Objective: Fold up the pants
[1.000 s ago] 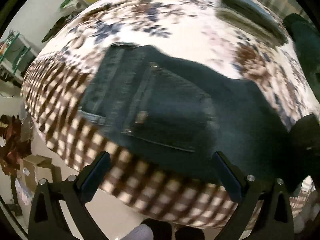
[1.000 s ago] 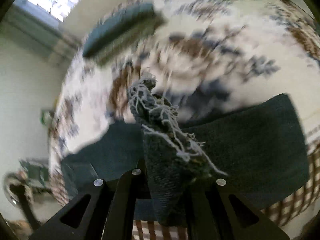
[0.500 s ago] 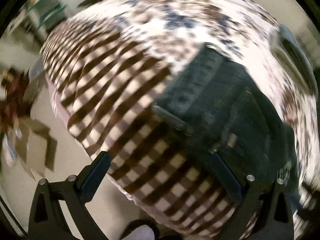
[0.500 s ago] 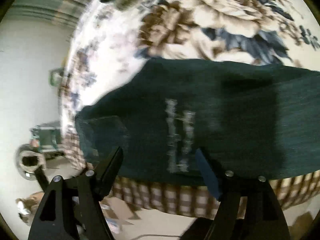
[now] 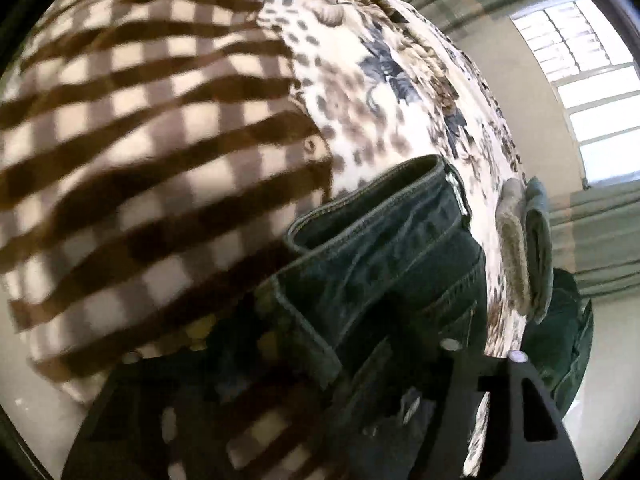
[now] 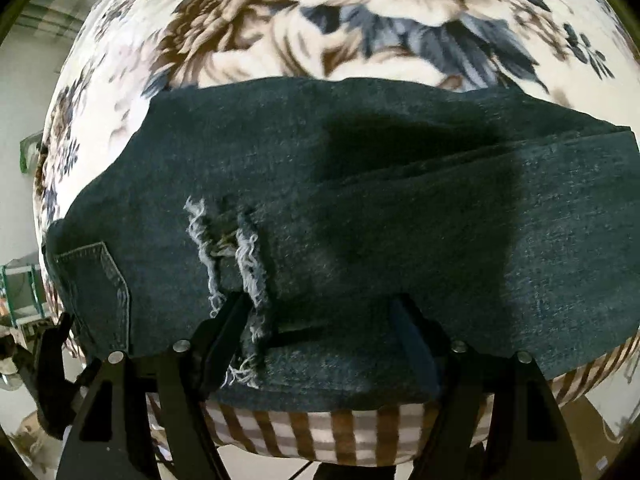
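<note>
Dark blue jeans point(image 6: 360, 208) lie folded lengthwise on a bed, legs doubled back so the frayed hems point(image 6: 240, 264) rest near the back pocket point(image 6: 100, 292). My right gripper point(image 6: 320, 320) is open, its fingers straddling the near edge of the doubled leg by the frayed hems. In the left wrist view the waistband point(image 5: 380, 216) of the jeans sits right in front of my left gripper point(image 5: 304, 360). Its fingers are dark, blurred and buried in denim folds, so their state is unclear.
The bed has a floral blanket point(image 6: 360, 20) with a brown checked border point(image 5: 140, 140) hanging over the near edge. A folded grey-green stack point(image 5: 524, 252) and another dark garment point(image 5: 568, 340) lie further along the bed. A window point(image 5: 580, 80) is beyond.
My right gripper let go of the frayed hem a second ago and has now moved close over the doubled leg, open. My left gripper swung left and closed in on the waistband.
</note>
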Motion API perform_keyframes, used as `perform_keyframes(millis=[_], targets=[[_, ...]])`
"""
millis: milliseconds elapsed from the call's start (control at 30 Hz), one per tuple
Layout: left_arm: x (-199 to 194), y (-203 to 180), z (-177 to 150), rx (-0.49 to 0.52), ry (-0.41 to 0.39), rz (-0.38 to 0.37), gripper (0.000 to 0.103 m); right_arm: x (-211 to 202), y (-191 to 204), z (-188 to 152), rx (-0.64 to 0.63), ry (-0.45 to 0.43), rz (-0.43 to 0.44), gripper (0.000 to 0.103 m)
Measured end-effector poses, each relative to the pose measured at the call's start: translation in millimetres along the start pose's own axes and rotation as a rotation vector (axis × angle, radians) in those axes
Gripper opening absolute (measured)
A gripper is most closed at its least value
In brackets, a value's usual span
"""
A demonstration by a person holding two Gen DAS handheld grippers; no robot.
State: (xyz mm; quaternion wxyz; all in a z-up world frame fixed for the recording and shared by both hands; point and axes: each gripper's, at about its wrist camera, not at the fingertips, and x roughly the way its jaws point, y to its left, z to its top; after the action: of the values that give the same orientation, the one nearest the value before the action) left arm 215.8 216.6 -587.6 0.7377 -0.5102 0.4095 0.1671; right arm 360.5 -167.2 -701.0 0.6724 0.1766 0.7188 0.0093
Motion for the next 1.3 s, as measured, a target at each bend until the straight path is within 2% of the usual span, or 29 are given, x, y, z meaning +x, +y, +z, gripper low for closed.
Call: perform_keyframes(millis=[67,167,233,267,300,333,567,600,633,667,733,833,967,1167,1300], targets=[[6.0,1.1,1.9,-0.021,-0.006,-0.007,0.075,0.7,-0.9,10.6,0.014,0.008,0.003,0.077],[5.6,-7.2,3.3,0.001,-0.034,-0.003,0.076,-3.8,-1.9,10.7,0.034,0.012,0.014,0.077],[1.2,-15.1,3.3,0.038,-0.072,0.004,0.047,-6.1,-2.2,11.8,0.039,0.008,0.027,0.077],[-4.7,-21.0,1.3,0.075,-0.099,0.023,0.042,-8.2,-2.6,11.6,0.038,0.007,0.03,0.077],[-9.9,-22.7,-0.7,0.09,-0.12,0.016,0.032,-10.2,-4.3,10.8,0.036,0.003,0.03,0.077],[-14.3,-24.7,-2.3,0.103,-0.137,0.01,0.027,-10.2,-2.0,12.5,0.035,-0.002,0.033,0.077],[-64.6,-67.5,-21.0,0.23,-0.244,-0.035,0.02,-18.7,-1.0,12.0,-0.02,-0.019,0.027,0.078],[-70.8,-76.8,-24.2,0.255,-0.255,-0.042,0.019,-21.7,-2.5,11.8,-0.034,-0.027,0.012,0.081],[-77.6,-88.6,-29.2,0.284,-0.267,-0.049,0.019,-26.0,-5.5,11.3,-0.045,-0.043,-0.003,0.09],[-89.4,-105.1,-38.2,0.335,-0.282,-0.061,0.019,-31.5,-10.1,10.1,-0.055,-0.062,-0.017,0.096],[-107.6,-133.5,-55.8,0.422,-0.301,-0.077,0.019,-41.5,-21.6,8.5,-0.057,-0.084,-0.012,0.096],[-130.3,-175.4,-89.7,0.525,-0.312,-0.106,0.019,-60.5,-53.5,9.2,-0.011,-0.089,0.041,0.096],[-145.4,-232.4,-149.2,0.62,-0.286,-0.164,0.019,-95.5,-110.6,8.0,0.04,-0.114,0.075,0.096],[-122.2,-294.4,-242.9,0.728,-0.172,-0.178,0.019,-126.4,-202.2,15.5,0.088,-0.137,0.047,0.096],[-93.9,-314.6,-302.3,0.802,-0.079,-0.171,0.019,-140.1,-262.0,18.8,0.106,-0.175,0.011,0.096]])
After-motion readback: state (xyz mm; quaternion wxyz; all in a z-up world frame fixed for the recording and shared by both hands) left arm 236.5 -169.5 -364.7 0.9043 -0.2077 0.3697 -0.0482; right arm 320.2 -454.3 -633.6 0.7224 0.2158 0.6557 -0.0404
